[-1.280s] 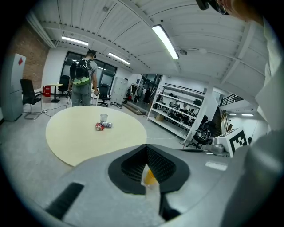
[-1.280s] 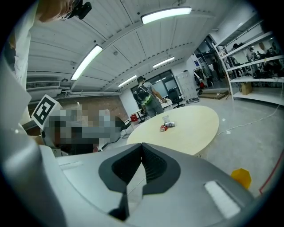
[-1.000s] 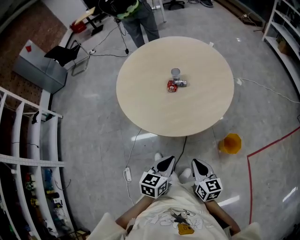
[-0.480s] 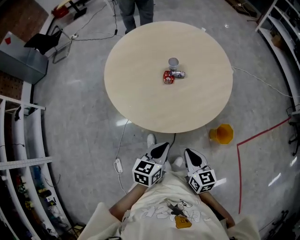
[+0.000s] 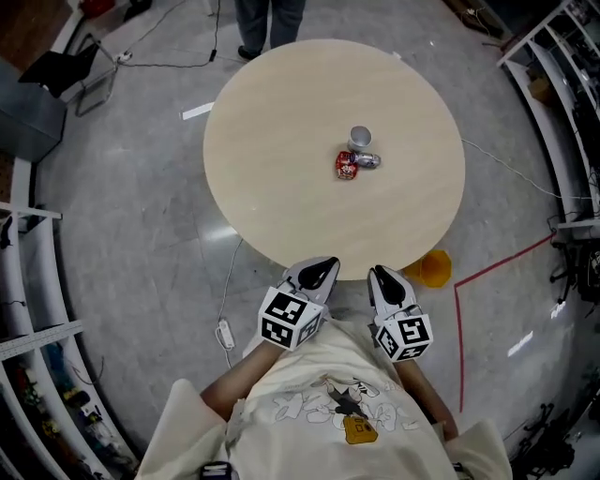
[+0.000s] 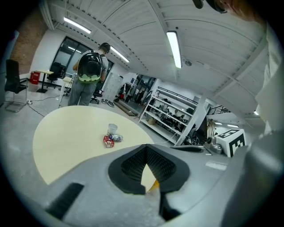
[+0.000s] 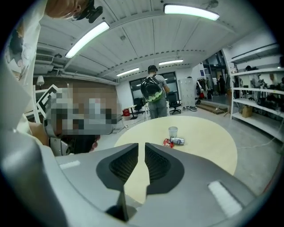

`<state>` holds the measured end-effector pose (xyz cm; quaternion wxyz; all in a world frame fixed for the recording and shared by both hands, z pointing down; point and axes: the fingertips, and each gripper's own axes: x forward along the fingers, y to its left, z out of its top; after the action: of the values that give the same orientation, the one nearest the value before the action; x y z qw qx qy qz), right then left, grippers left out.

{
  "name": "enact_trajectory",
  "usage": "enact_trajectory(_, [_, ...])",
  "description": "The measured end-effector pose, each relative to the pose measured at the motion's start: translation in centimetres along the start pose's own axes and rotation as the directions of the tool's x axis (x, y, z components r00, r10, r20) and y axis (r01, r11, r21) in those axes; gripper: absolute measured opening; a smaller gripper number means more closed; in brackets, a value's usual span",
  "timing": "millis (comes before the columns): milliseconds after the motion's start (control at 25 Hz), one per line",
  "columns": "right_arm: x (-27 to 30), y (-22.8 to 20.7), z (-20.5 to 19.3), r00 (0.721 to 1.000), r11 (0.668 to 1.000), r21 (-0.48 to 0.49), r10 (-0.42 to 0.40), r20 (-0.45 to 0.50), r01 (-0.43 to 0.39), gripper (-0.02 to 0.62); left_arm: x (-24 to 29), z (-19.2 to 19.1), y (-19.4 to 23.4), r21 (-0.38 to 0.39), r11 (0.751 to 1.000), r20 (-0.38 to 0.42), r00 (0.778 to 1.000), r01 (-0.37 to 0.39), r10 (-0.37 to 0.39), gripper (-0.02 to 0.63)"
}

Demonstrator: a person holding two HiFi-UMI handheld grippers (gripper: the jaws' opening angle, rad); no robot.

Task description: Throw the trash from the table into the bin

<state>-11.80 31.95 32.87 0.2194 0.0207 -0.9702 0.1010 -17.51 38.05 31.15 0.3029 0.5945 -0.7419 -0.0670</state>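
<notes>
Left claw: the left claw point(image 5: 328, 265) is clenched with nothing in it. It is at the lower middle of the head view, by the near edge of the worktop point(image 5: 272, 122).
Right claw: the right claw point(image 5: 376, 273) has just been opening. A thin slit shows between its jaws, and nothing is in it.
Trash: a paper cup point(image 5: 360, 138), a silver can point(image 5: 367, 160) on its side and a red pack point(image 5: 345, 166) sit close together near the middle of the round worktop, well apart from both claws.
Bin: the orange bin point(image 5: 433, 268) stands on the floor at the lower right, partly under the worktop's edge.
What could go wrong: the can may roll if bumped. The cup may tip if a claw knocks it. Grabbing one thing may push the others. The worktop hides part of the bin, so a drop could miss.
Around: a person point(image 5: 267, 19) stands at the top of the frame. Shelves point(image 5: 33, 319) fill the left side.
In the way: a cable point(image 5: 228, 291) lies on the floor just left of the claws and might catch a foot.
</notes>
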Motion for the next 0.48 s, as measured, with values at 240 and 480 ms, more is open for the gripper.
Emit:
enact_trajectory(240, [2.7,-1.1,1.8,0.999,0.99,-0.137,-0.039,-0.036,0.034,0.075,1.9,1.4,2.1,-0.012,0.999,-0.014,0.999,0.036,-0.037,0.005])
enact_trajectory(480, [4.9,-2.6,2.2,0.997,0.968,-0.25,-0.008,-0.08,-0.013,0.012,3.1,2.3,3.2,-0.025,1.0,0.013,1.0,0.003,-0.002,0.005])
